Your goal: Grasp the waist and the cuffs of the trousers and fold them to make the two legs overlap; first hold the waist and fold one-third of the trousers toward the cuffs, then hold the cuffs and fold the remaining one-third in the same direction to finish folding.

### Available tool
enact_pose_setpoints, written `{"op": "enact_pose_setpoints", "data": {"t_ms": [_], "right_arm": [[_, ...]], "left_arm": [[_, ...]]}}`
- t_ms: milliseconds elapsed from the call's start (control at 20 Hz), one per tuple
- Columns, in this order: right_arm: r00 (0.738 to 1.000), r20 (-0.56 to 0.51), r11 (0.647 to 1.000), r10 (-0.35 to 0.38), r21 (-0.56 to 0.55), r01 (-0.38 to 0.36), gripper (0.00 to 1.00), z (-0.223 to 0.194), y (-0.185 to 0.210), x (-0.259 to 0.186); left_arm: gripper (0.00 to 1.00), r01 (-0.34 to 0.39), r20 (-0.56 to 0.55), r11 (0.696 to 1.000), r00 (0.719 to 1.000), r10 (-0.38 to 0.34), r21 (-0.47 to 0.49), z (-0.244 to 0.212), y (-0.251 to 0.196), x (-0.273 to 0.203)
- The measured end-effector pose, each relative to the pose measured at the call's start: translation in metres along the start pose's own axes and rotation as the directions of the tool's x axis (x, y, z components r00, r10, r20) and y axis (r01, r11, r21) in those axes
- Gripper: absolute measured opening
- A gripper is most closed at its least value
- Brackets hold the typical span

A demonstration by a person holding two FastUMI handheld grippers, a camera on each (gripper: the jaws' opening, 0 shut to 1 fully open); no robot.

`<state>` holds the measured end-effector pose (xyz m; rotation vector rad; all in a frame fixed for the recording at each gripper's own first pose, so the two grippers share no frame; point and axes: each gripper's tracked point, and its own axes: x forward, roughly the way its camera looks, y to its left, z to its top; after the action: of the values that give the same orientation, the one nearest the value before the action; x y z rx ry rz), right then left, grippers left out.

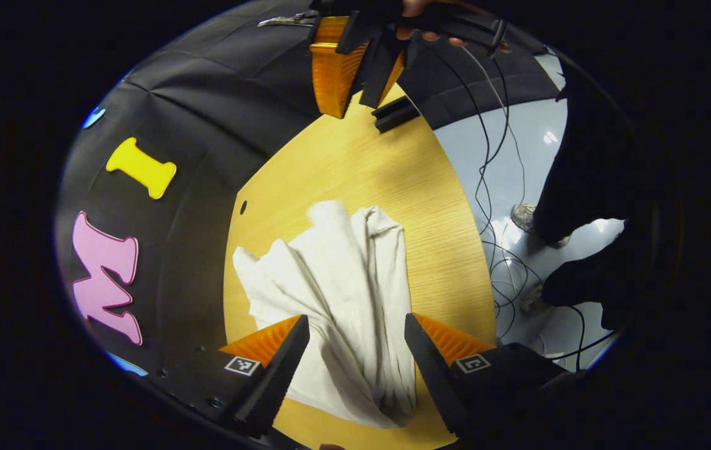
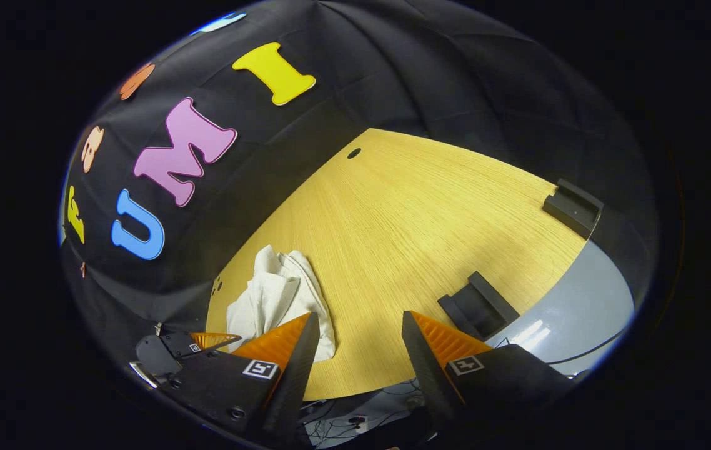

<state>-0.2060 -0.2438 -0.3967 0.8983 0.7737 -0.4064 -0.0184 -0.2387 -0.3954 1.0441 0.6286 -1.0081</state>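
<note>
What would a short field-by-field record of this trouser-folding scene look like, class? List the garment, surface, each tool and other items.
garment: white trousers, crumpled in a heap, not yet folded
surface: wooden table
left tool: open, above the trousers, gripping nothing
right tool: open, above bare table, trousers to its left
other items: black holders near the table edge; cables on the floor

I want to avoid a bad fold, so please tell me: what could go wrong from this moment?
1. The trousers lie crumpled in a heap on the table, so waist and cuffs are hard to tell apart; a grasp may catch the wrong part.
2. The left gripper hangs open above bunched cloth and may pinch several layers.
3. The trousers lie close to the table edge and might slide off if dragged.
</note>
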Motion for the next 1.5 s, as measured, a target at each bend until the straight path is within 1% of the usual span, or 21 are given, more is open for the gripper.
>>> {"op": "enact_pose_setpoints", "data": {"t_ms": [100,200,250,300,350,450,600,700,800,900,950,1000,1050,1100,1150,1200,1300,1350,1400,1450,1500], "right_arm": [[1.0,0.004,1.0,0.006,-0.002,-0.006,0.83,0.001,0.001,0.0],[1.0,0.005,1.0,0.018,-0.018,-0.018,0.83,0.003,0.005,-0.001],[1.0,0.007,0.999,0.027,-0.028,-0.027,0.83,0.003,0.008,0.0],[0.999,0.012,0.998,0.042,-0.04,-0.041,0.83,0.004,0.013,0.0],[0.998,0.017,0.997,0.058,-0.057,-0.057,0.83,0.006,0.02,0.0],[0.995,0.023,0.99,0.093,-0.106,-0.09,0.83,0.007,0.034,-0.001],[0.991,0.027,0.973,0.134,-0.192,-0.126,0.83,0.011,0.056,-0.001],[0.987,0.037,0.957,0.157,-0.251,-0.143,0.83,0.015,0.072,-0.004],[0.983,0.044,0.931,0.178,-0.33,-0.154,0.83,0.017,0.089,-0.005],[0.98,0.047,0.897,0.195,-0.413,-0.158,0.83,0.016,0.103,-0.008],[0.978,0.046,0.878,0.201,-0.452,-0.159,0.83,0.016,0.111,-0.01],[0.977,0.044,0.86,0.21,-0.484,-0.163,0.83,0.014,0.117,-0.011],[0.974,0.041,0.841,0.225,-0.512,-0.173,0.83,0.011,0.128,-0.013],[0.969,0.038,0.822,0.242,-0.54,-0.184,0.83,0.009,0.138,-0.014],[0.966,0.03,0.8,0.257,-0.568,-0.195,0.84,0.006,0.146,-0.016],[0.963,0.02,0.775,0.268,-0.598,-0.203,0.87,0.002,0.156,-0.018],[0.96,-0.011,0.743,0.28,-0.631,-0.224,0.88,-0.008,0.168,-0.019],[0.958,-0.031,0.737,0.286,-0.631,-0.241,0.88,-0.014,0.172,-0.018],[0.955,-0.054,0.735,0.291,-0.627,-0.259,0.89,-0.02,0.177,-0.017],[0.954,-0.074,0.733,0.291,-0.623,-0.272,0.8,-0.025,0.18,-0.015],[0.954,-0.089,0.732,0.287,-0.622,-0.278,0.89,-0.028,0.183,-0.011]], "left_arm": [[0.97,-0.039,0.008,0.996,0.999,0.04,-0.083,0.0,0.017,-0.011],[0.98,-0.077,0.024,0.976,0.996,0.084,-0.202,0.002,0.037,-0.02],[0.98,-0.093,0.028,0.96,0.994,0.104,-0.264,0.002,0.047,-0.025],[0.97,-0.114,0.03,0.934,0.991,0.131,-0.337,0.0,0.057,-0.031],[0.97,-0.136,0.027,0.9,0.987,0.161,-0.415,-0.003,0.068,-0.037],[0.97,-0.168,0.016,0.808,0.977,0.215,-0.565,-0.01,0.09,-0.05],[0.98,-0.214,-0.017,0.644,0.954,0.298,-0.735,-0.029,0.116,-0.071],[0.97,-0.209,-0.029,0.509,0.941,0.338,-0.835,-0.036,0.13,-0.085],[0.98,-0.16,-0.021,0.352,0.93,0.366,-0.922,-0.047,0.138,-0.101],[0.97,-0.095,-0.011,0.197,0.922,0.387,-0.976,-0.057,0.136,-0.116],[0.98,-0.066,-0.008,0.133,0.919,0.393,-0.989,-0.063,0.134,-0.124],[0.98,-0.057,-0.021,0.081,0.917,0.397,-0.995,-0.072,0.131,-0.129],[0.99,-0.066,-0.043,0.044,0.918,0.394,-0.997,-0.08,0.125,-0.134],[0.98,-0.09,-0.077,0.016,0.92,0.385,-0.996,-0.091,0.115,-0.139],[0.96,-0.114,-0.107,-0.003,0.922,0.373,-0.993,-0.099,0.107,-0.144],[0.96,-0.134,-0.134,-0.025,0.92,0.368,-0.991,-0.106,0.099,-0.15],[0.96,-0.155,-0.17,-0.071,0.913,0.371,-0.985,-0.116,0.087,-0.167],[0.96,-0.166,-0.189,-0.093,0.908,0.374,-0.982,-0.12,0.082,-0.176],[0.92,-0.176,-0.205,-0.112,0.905,0.373,-0.978,-0.124,0.077,-0.184],[0.96,-0.181,-0.219,-0.134,0.904,0.367,-0.974,-0.127,0.071,-0.19],[0.92,-0.179,-0.222,-0.152,0.908,0.355,-0.972,-0.128,0.063,-0.192]]}}
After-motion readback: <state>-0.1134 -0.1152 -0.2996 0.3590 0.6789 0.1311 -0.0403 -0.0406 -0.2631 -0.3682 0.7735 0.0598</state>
